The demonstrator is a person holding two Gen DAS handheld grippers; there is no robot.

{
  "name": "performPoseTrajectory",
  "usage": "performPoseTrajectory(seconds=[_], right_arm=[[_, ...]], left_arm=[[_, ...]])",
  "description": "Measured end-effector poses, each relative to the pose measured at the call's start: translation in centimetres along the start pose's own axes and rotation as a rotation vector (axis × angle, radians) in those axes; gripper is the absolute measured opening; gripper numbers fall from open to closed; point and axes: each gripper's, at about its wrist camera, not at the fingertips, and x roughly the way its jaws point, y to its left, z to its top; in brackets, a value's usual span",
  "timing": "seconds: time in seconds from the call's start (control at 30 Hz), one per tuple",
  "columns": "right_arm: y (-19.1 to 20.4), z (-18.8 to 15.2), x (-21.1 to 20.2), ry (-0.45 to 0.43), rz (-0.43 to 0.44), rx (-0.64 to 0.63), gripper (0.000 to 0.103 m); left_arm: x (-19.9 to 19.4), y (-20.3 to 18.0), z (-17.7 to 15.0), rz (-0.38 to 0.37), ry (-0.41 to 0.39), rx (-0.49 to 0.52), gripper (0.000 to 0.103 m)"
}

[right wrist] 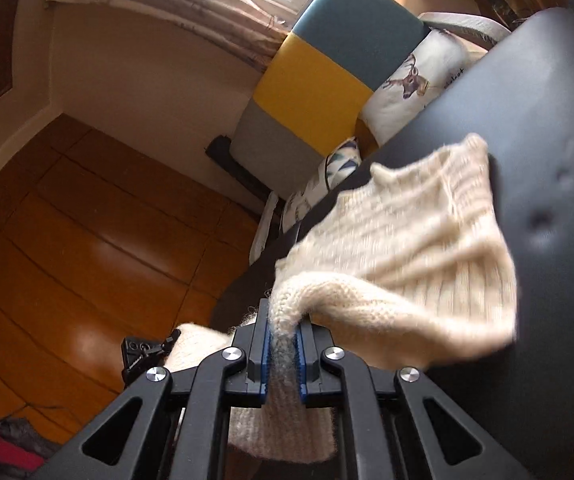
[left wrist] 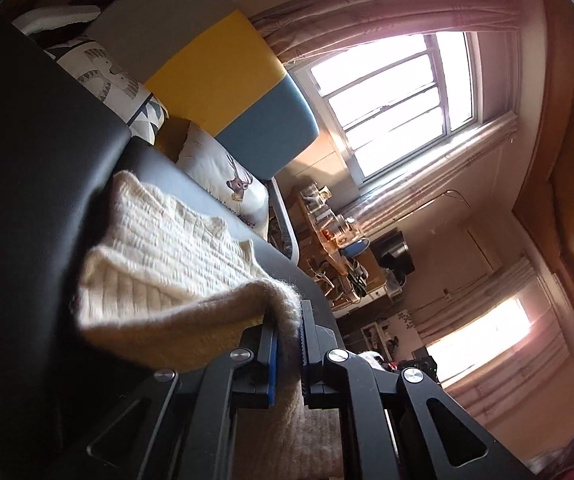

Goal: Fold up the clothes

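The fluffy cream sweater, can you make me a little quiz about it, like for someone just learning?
1. True or false: both tongs pinch the cream knitted sweater.
2. What does the sweater lie on? A) wooden floor B) dark padded surface C) yellow cushion
3. Fill in: the cushion behind the surface shows a ____.

Key:
1. True. The left tongs and right tongs each clamp a fold of knit.
2. B
3. Deer
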Motion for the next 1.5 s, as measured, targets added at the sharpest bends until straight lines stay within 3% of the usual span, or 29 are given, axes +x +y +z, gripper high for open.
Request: performPoseTrajectory(seconds=[0.23,0.47,0.57,0.63,0.67,0.7,0.8,0.87,0.97,1.23,1.33,1.47,1.5], right_arm=[[-5.7,7.9,6.4,-0.044,-0.131,0.101,0.009],[-11.1,10.1,10.0,0.008,-0.259,0.196,0.009],[-11.6,10.1,10.3,0.062,-0.239,0.22,0.013],[-12.0,10.6,10.1,0.072,-0.178,0.28,0.018],[-12.4,10.9,10.1,0.077,-0.141,0.315,0.026],[-13.0,11.0,10.2,0.086,-0.125,0.359,0.028],[-14.8,11.4,10.6,0.107,-0.077,0.483,0.029],[-15.2,11.3,10.6,0.1,-0.069,0.516,0.029],[-15.9,11.2,10.6,0.089,-0.056,0.566,0.029],[-16.7,11.1,10.1,0.062,-0.014,0.663,0.036],[-16.0,10.9,9.5,0.049,0.007,0.645,0.037],[-14.3,10.2,7.7,0.018,0.043,0.578,0.038],[-13.4,9.7,6.7,0.008,0.015,0.527,0.039]], left_arm=[[8.6,5.1,7.1,0.142,0.019,-0.057,0.008],[14.3,10.5,9.7,0.256,0.057,-0.131,0.008],[14.8,11.6,9.8,0.225,0.073,-0.176,0.008],[14.9,12.0,10.1,0.184,0.08,-0.212,0.009],[15.1,12.5,10.2,0.156,0.083,-0.265,0.01],[15.2,13.0,10.4,0.129,0.086,-0.317,0.012],[15.4,14.2,11.0,0.069,0.067,-0.444,0.014],[15.6,14.6,11.5,0.049,0.054,-0.478,0.017],[15.9,14.7,12.0,0.091,0.048,-0.465,0.024],[13.8,16.9,11.0,0.233,-0.018,-0.484,0.026],[12.5,16.3,9.5,0.254,-0.032,-0.43,0.026],[11.8,14.6,7.2,0.291,0.024,-0.306,0.027],[11.6,14.3,6.7,0.3,0.037,-0.287,0.027]])
